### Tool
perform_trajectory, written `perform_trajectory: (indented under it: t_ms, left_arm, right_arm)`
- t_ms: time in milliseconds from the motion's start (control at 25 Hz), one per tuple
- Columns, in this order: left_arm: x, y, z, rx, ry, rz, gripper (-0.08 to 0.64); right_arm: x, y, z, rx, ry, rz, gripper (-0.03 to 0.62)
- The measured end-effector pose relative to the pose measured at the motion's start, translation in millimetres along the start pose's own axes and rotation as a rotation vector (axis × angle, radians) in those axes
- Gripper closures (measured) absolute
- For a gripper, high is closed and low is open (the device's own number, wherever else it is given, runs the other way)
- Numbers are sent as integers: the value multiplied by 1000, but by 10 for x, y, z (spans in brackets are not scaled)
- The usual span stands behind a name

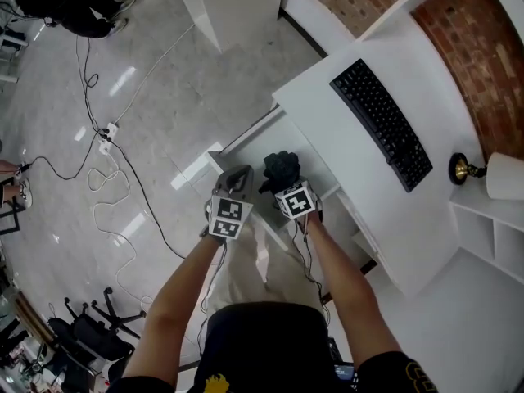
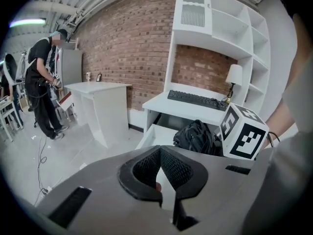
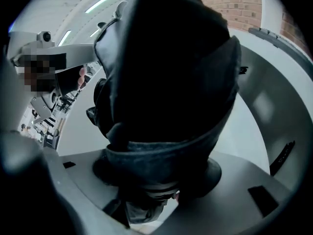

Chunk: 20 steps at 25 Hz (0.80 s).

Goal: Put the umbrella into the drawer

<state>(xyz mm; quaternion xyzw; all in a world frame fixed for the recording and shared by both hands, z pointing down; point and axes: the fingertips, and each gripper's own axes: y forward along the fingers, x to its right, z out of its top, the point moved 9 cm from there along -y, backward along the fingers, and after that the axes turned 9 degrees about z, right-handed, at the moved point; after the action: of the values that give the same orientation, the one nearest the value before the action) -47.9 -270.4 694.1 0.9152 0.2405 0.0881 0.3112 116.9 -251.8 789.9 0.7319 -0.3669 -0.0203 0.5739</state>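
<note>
Black folded umbrella (image 1: 282, 169) hangs clenched in the right claw (image 1: 285, 183) over the open white drawer (image 1: 246, 140) at the centre of the head view; whether it touches the drawer's bottom cannot be told. The left claw (image 1: 237, 175), just beside it at 9 o'clock, is closed on nothing, its pads meeting tip to tip. The main risk from here looks to be the umbrella's loose, bunched canopy: released too near the rim, its folds could catch on the drawer wall. They could also stand proud and foul the underside of the surface when the drawer is pushed home. A release from too high could send the umbrella rolling to one side, and the claws sit close enough that a careless swing might knock them together. The white surface (image 1: 344, 150) carries a black keyboard (image 1: 381, 123) at 2 o'clock from the umbrella and a lamp (image 1: 491, 174) at 3 o'clock, backed by a brick wall (image 1: 483, 47). Cables (image 1: 110, 182) trail over the glossy grey floor (image 1: 188, 80) at 9 o'clock, and a person (image 2: 41, 77) stands well apart
</note>
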Motion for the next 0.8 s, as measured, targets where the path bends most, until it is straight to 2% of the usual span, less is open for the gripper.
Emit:
perform_trajectory:
  t_ms: [280, 400, 800]
  left_arm:
    - [-18, 107, -32, -53, 7, 11, 546]
    - [19, 132, -76, -47, 18, 17, 546]
    - [1, 136, -100, -71, 4, -46, 546]
  right_arm:
    - [169, 171, 46, -10, 55, 9, 327]
    - [240, 190, 14, 2, 94, -7, 327]
    - [328, 399, 3, 18, 144, -43, 318]
